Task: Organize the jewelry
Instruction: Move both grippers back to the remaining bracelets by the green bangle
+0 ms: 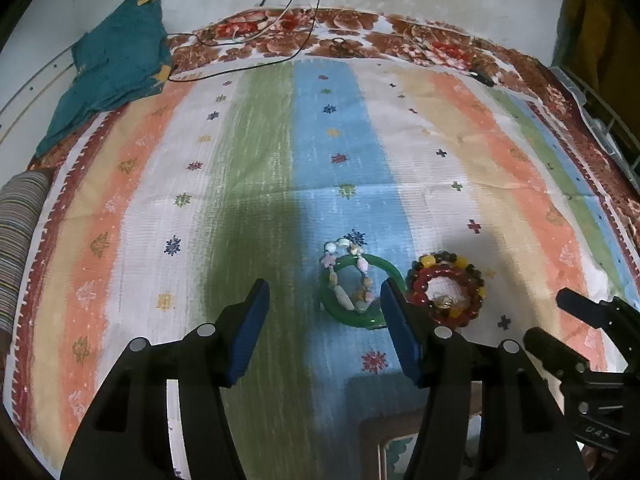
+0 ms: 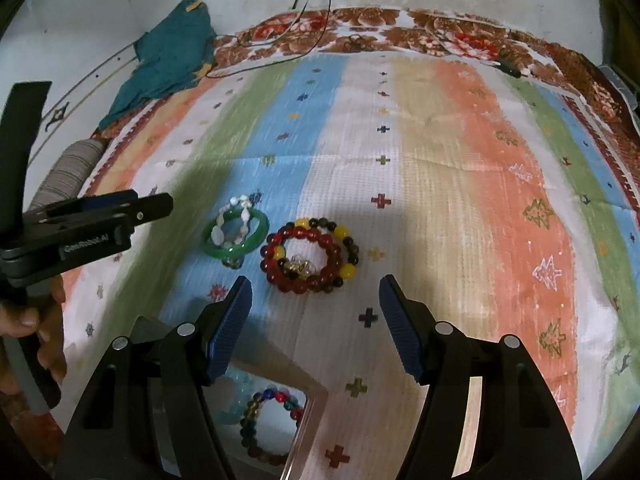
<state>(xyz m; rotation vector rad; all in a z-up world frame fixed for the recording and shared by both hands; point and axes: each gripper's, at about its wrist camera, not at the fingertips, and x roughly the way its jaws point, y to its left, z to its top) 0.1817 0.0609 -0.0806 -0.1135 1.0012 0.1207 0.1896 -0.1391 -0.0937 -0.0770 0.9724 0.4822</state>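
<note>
On the striped cloth lies a green bangle with a pastel bead bracelet draped over it. Just right of it sits a stack of red, yellow and dark bead bracelets around a small gold piece. My left gripper is open, short of the bangle, whose near right edge is hidden by the right finger. My right gripper is open just short of the bead stack, with the bangle to the left. Each gripper shows in the other's view: right, left.
A wooden box under my right gripper holds a multicoloured bead bracelet; its corner shows too. A teal cloth, cables and a striped roll lie at the back and left. A hand holds the left gripper.
</note>
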